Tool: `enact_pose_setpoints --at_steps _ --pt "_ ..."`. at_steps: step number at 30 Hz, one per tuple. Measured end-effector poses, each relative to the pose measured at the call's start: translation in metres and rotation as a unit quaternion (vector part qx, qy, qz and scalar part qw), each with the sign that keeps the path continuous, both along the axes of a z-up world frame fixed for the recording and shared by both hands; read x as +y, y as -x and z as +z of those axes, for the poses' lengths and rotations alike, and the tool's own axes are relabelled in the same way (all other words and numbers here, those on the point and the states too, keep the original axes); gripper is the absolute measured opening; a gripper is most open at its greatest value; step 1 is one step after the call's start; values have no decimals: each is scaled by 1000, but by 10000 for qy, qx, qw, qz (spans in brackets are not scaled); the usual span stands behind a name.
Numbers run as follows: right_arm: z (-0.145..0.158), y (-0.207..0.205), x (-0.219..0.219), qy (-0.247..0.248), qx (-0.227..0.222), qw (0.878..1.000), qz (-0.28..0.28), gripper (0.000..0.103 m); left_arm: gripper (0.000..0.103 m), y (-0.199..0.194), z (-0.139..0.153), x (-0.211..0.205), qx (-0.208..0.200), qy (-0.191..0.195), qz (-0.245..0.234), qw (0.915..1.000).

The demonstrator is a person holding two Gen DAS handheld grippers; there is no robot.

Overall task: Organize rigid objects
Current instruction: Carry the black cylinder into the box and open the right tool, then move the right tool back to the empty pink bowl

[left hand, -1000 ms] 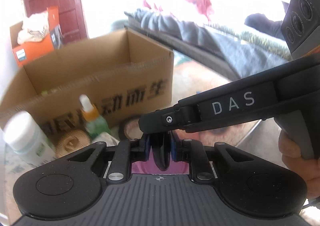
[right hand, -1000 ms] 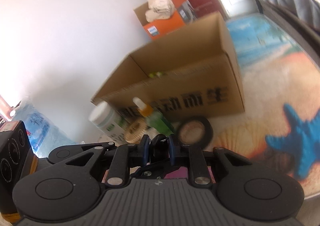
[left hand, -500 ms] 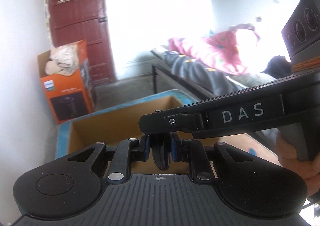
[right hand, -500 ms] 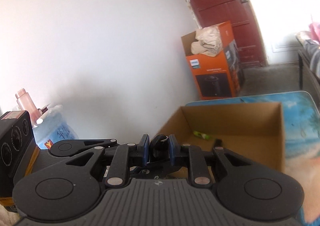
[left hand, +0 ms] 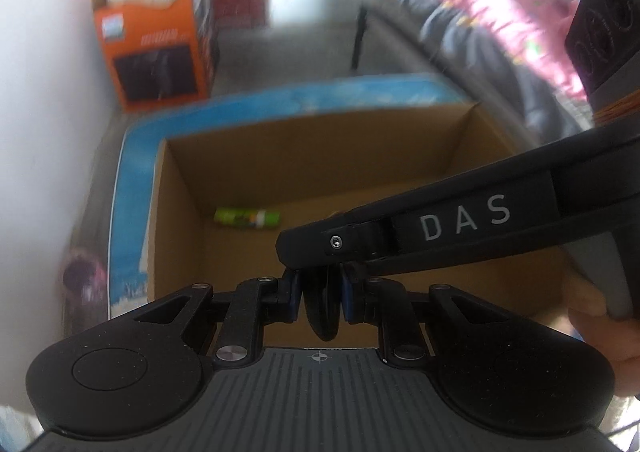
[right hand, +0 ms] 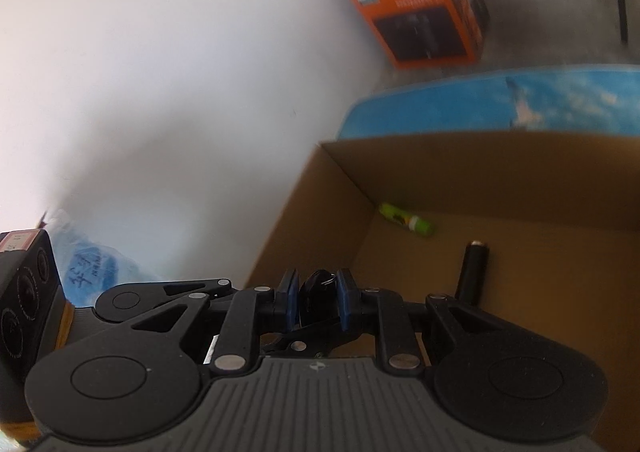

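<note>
A small black object (left hand: 322, 312) with a metal ring (right hand: 329, 279) hangs over the open cardboard box (left hand: 360, 156). My left gripper (left hand: 320, 292) is shut on it, blue pads pressing both sides. My right gripper (right hand: 318, 300) is shut on the same black object (right hand: 316, 288). In the left wrist view the right gripper (left hand: 336, 252) reaches in from the right, its tip meeting mine. The left gripper (right hand: 304, 340) lies low under my fingers in the right wrist view. On the floor of the box (right hand: 500, 172) lie a green tube (right hand: 406, 221) and a black cylinder (right hand: 472, 272).
The box stands on a blue beach-print mat (left hand: 132, 192). An orange carton (left hand: 156, 44) stuffed with pale cloth sits on the floor by the white wall. A bed with dark and pink bedding (left hand: 500, 32) runs along the right. A blue water jug (right hand: 92, 264) is at the left.
Both grippers, still shut on the black object, rose from in front of the box and moved over it. The bottles and tape roll have left view; the box's inside now shows.
</note>
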State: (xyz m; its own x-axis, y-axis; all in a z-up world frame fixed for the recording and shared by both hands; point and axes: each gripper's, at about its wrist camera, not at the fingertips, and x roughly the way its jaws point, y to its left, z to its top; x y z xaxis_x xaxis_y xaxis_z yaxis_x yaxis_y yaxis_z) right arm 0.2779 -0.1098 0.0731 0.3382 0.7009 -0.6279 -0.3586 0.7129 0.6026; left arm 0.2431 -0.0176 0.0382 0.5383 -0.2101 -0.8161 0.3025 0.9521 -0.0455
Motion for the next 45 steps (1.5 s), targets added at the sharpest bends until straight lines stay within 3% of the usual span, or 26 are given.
enact_pose_setpoints --at_steps 8,13,17,22,28,32,36,40,45 --pt "-41 -52 24 198 726 9972 -19 22 20 -30 -24 6 393 -484 285 9976" --pt "-38 -53 19 -58 720 9973 -142 23 21 -25 -16 12 274 -441 382 9979" --pt "-19 -39 0 -206 523 9981 -236 23 29 -10 -2 14 56 -358 355 9987" --pt "18 4 -35 -336 54 9990 -304 23 43 31 25 17 -418 -140 209 9988" --pt "66 87 -94 -567 -744 9945 -470 24 59 92 57 16 -1044 230 -69 9942" --pt "74 146 -131 -687 -1131 9882 -769 24 70 131 62 10 -1339 453 -286 9896" --pt "59 196 -155 -584 -1314 9825 -1187 24 72 158 45 1 -1186 823 -448 9885" --pt "23 233 -161 -404 -1157 9801 -1563 24 73 177 14 -14 -787 1022 -648 9895" --pt "-24 255 -150 139 -909 9784 -1854 24 73 192 -25 -38 -322 964 -944 9903"
